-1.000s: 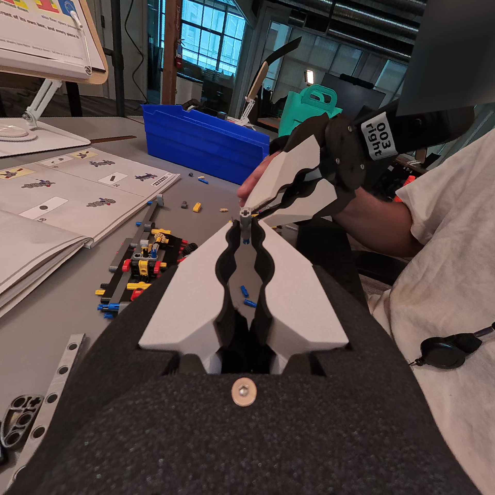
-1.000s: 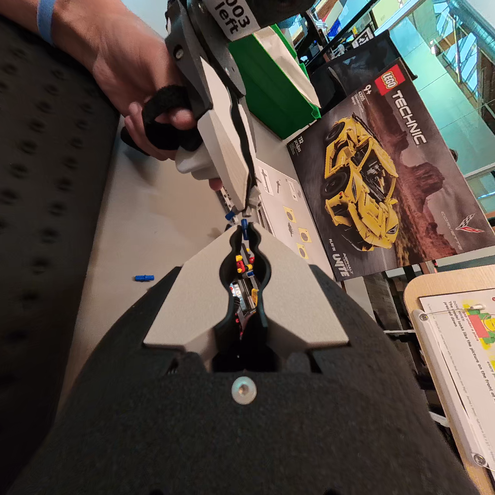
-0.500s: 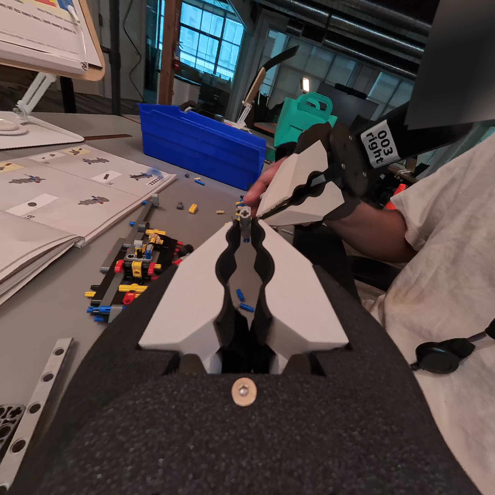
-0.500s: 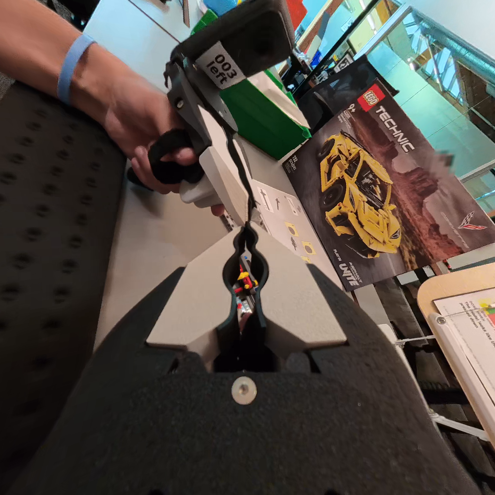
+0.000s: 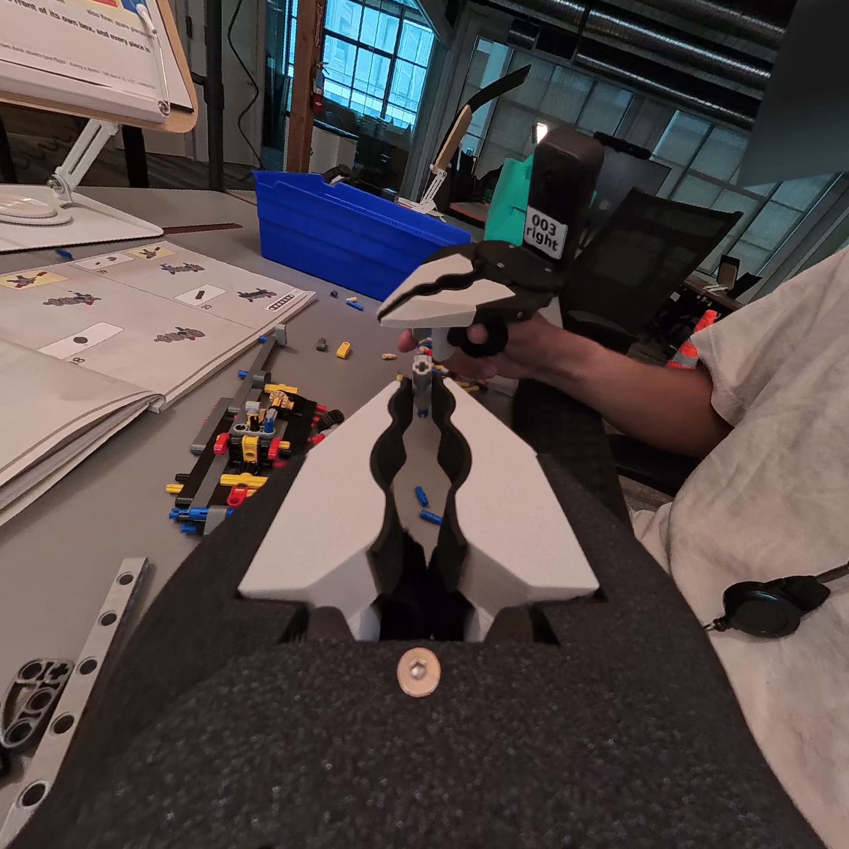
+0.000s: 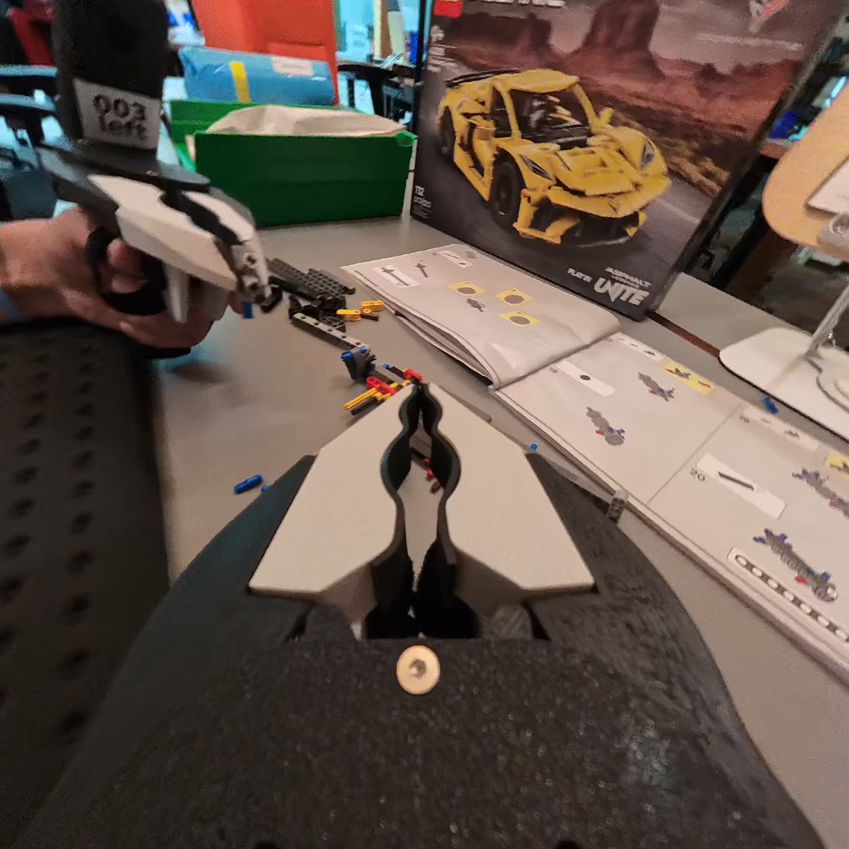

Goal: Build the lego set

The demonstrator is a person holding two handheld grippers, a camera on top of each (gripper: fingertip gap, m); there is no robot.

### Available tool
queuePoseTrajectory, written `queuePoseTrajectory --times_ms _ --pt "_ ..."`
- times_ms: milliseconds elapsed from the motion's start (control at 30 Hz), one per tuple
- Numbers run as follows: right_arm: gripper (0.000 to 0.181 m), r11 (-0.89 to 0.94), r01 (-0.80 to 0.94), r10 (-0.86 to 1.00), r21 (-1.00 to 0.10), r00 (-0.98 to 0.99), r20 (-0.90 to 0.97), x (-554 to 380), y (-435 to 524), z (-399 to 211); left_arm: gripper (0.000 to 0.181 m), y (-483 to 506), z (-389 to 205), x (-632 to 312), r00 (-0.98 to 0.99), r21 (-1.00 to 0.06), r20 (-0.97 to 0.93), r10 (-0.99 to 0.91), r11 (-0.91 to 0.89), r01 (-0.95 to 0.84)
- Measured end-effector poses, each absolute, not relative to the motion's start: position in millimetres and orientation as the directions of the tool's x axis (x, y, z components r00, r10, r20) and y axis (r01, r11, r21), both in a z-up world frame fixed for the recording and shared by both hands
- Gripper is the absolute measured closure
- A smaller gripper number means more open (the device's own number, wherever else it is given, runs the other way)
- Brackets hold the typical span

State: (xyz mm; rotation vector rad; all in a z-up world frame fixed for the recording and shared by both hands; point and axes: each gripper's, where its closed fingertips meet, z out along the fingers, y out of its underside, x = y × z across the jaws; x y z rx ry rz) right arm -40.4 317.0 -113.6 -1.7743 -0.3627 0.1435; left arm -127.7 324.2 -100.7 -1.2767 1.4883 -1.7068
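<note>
Left gripper [image 5: 421, 390]: clenched at frame centre on a small grey connector [image 5: 421, 377] with a blue pin at its lower end, held above the table [image 5: 92, 565].
Right gripper [image 6: 419, 396]: tips drawn together at frame centre, nothing visible between them; in the left wrist view it sits right of centre, apart from the connector.
Chassis build [image 5: 243, 452]: black, grey, yellow and red assembly lying on the table, left of centre.
Instruction booklet [image 5: 138, 321]: open, left side of frame.
Blue bin [image 5: 344, 234]: upper centre, behind loose pieces.
Set box [image 6: 597, 138]: upright, upper right.
</note>
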Motion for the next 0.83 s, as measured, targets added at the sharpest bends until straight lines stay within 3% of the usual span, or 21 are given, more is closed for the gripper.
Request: queuePoseTrajectory --times_ms 167,233,267,433,600,833 --pt "0.181 -0.203 0.082 0.245 -0.976 0.969 0.030 -20.2 324.3 -111.4 0.174 324.1 -102.9 -127.2 -0.398 -0.957 0.281 -0.873 -0.223 -0.187" --pt "0.167 -0.222 0.091 0.200 -0.971 0.979 0.046 -4.3 332.0 -110.6 0.174 323.0 -103.7 -127.2 -0.400 -0.956 0.283 -0.872 -0.222 -0.191" --pt "0.159 -0.254 0.102 0.165 -0.962 0.984 0.060 8.8 337.9 -111.6 0.174 322.2 -104.3 -127.0 -0.402 -0.956 0.281 -0.872 -0.218 -0.195" --pt "0.158 -0.452 0.073 -0.039 -0.889 0.994 0.101 115.1 395.2 -105.7 0.174 316.7 -106.9 -127.0 -0.412 -0.961 0.259 -0.873 -0.189 -0.204" --pt "0.151 -0.607 -0.120 -0.131 -0.785 0.990 -0.049 192.5 482.2 -148.1 0.174 318.4 -106.8 -127.9 -0.404 -0.961 0.259 -0.877 -0.192 -0.200" --pt "0.158 -0.683 -0.202 -0.205 -0.702 0.975 -0.082 232.0 530.1 -205.4 0.174 321.4 -100.8 -131.3 -0.407 -0.960 0.272 -0.872 -0.220 -0.172"
